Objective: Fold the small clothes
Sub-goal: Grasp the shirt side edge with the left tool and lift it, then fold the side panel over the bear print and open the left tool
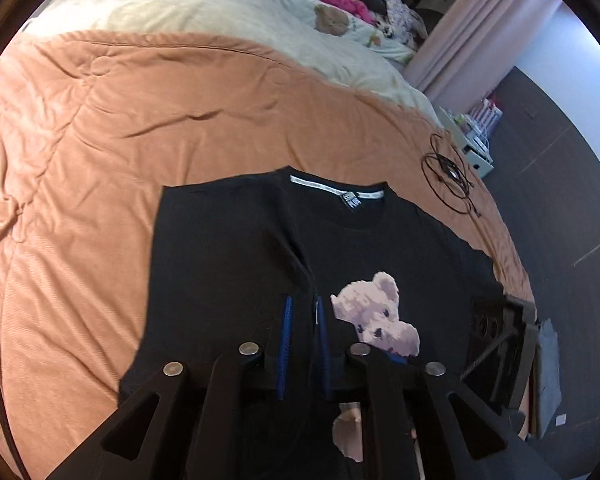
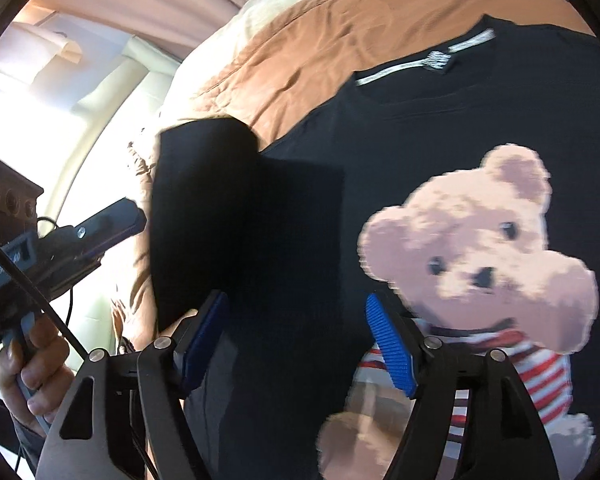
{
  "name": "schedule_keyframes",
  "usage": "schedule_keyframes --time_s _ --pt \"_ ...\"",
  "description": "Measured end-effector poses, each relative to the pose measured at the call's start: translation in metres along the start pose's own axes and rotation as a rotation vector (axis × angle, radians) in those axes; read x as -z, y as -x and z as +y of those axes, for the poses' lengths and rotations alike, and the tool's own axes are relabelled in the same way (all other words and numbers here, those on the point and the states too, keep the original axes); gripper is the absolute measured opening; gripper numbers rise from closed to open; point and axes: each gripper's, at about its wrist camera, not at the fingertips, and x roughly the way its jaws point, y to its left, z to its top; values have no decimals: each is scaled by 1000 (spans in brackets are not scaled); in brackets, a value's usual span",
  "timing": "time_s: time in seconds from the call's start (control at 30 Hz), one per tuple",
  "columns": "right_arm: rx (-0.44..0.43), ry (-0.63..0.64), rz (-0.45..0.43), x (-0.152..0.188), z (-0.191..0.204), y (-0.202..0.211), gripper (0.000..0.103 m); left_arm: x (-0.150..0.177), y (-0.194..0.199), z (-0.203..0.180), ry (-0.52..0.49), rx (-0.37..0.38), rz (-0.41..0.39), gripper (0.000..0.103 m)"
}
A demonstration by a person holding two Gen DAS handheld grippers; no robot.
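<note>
A: Starting on the left, what's the left gripper (image 1: 302, 320) doing?

B: Its blue-padded fingers (image 1: 286, 334) are nearly closed on a raised fold of the black T-shirt (image 1: 228, 264); it looks like a pinch on the folded-over side panel.

A: And the shirt itself?

B: Spread on the orange quilt (image 1: 80, 128) of the bed, collar away from the cameras, the teddy bear print (image 2: 480, 248) facing up. One side panel already lies folded in over the body.

A: How would it handle?

B: My judgement: light, thin knit, limp. It'll sag and drag if lifted by one point, so take it at a hem or fold edge, both layers together.

A: Further right, the right gripper (image 2: 296, 344)?

B: Fingers spread wide, holding nothing, hovering low over the dark cloth beside the bear. A coiled black cable (image 1: 448, 176) sits on the quilt, apart from the shirt.
</note>
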Motion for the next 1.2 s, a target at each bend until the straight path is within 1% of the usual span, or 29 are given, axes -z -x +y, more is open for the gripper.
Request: schedule_keyframes --time_s 0.07,0.17,0.27,0.33,0.4,0.43,0.47,0.53,0.57,0.73,0.83,0.9,0.93,0.97,1.03,1.07,1.1,1.2 --pt "7 -5 -2 -3 -4 2 70 2 4 4 7 -25 -8 25" --pt "23 10 2 -1 -6 6 70 5 12 13 18 -70 -18 25" --pt "55 15 9 -1 -8 2 70 10 17 27 42 -122 -7 25" --pt "76 1 8 -3 -3 -7 70 13 18 35 52 -151 -4 25" --pt "79 -14 11 -4 -4 -9 70 18 18 46 68 -175 3 25" --pt "78 -13 9 0 0 -4 69 20 17 51 77 -184 8 25" --pt "80 -10 9 -1 1 -5 61 23 16 57 85 -193 13 25" --pt "84 -5 22 -3 2 -12 49 28 11 65 95 -203 26 25" --pt "86 -5 27 -4 1 -15 46 30 9 69 101 -206 33 25" --pt "108 17 31 -8 6 -30 46 46 -13 85 115 -224 80 25" --pt "122 24 29 -14 7 -37 44 54 -25 95 118 -248 109 25" --pt "134 33 29 -16 9 -41 40 60 -31 102 126 -259 123 25" --pt "138 37 31 -17 10 -43 36 63 -35 106 132 -257 136 25" --pt "144 39 31 -17 10 -45 28 66 -38 109 133 -259 150 25" --pt "173 40 34 -18 10 -48 18 73 -43 117 132 -297 169 25" --pt "183 40 34 -18 10 -48 17 76 -43 121 141 -294 170 25" --pt "183 42 34 -17 10 -47 17 78 -42 124 154 -277 165 28" --pt "209 68 49 -13 17 -44 17 81 -36 131 187 -279 159 28"
